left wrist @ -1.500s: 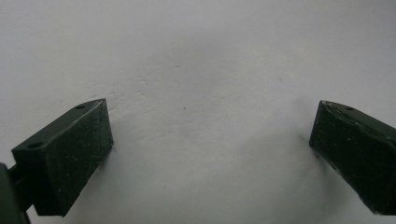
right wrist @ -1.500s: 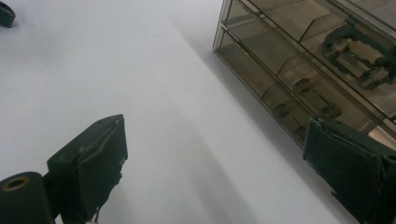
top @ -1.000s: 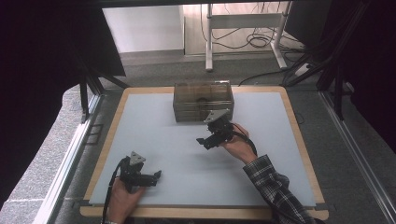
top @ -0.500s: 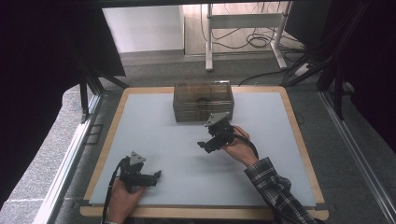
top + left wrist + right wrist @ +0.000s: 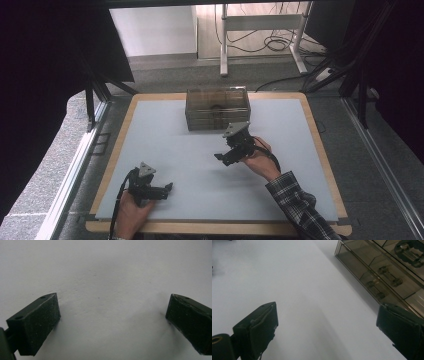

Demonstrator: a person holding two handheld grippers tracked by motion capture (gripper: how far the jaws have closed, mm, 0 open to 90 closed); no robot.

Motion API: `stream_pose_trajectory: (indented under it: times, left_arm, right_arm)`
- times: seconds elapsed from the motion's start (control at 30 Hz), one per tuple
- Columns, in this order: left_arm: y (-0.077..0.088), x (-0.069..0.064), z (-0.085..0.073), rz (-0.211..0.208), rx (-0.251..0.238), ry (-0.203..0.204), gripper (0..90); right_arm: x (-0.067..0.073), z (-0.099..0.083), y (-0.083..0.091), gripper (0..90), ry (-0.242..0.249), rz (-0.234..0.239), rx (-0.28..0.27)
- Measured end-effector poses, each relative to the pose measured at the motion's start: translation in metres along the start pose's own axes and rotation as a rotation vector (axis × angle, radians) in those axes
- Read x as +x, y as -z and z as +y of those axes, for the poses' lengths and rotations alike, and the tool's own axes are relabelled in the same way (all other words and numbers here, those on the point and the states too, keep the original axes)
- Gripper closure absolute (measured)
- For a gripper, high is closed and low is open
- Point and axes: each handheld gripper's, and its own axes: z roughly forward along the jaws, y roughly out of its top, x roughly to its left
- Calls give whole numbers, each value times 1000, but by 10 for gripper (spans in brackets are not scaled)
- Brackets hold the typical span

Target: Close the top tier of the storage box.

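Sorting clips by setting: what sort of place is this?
Probably a lab or recording rig, not a home: a white mat on a wood-edged table, dark curtains around it, a clear drawer box, and loose cables on the floor behind.

the white counter (image 5: 200, 165) is evenly and brightly lit from above, while the surroundings to the left and right fall into near black. shadows under the grippers are soft and short. the clear drawer box (image 5: 387, 272) casts a dim band beside it. the near gripper pads look slightly blurred.
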Motion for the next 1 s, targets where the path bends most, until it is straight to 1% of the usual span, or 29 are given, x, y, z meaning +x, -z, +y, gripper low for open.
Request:
stream_pose_trajectory:
  times: [0.47,1.0]
  left_arm:
    - [0,0,0,0,0,0,0]
    - [0,0,0,0,0,0,0]
  right_arm:
    - [3,-6,6,35,-1,3,3]
    - [6,-19,14,30,-7,13,17]
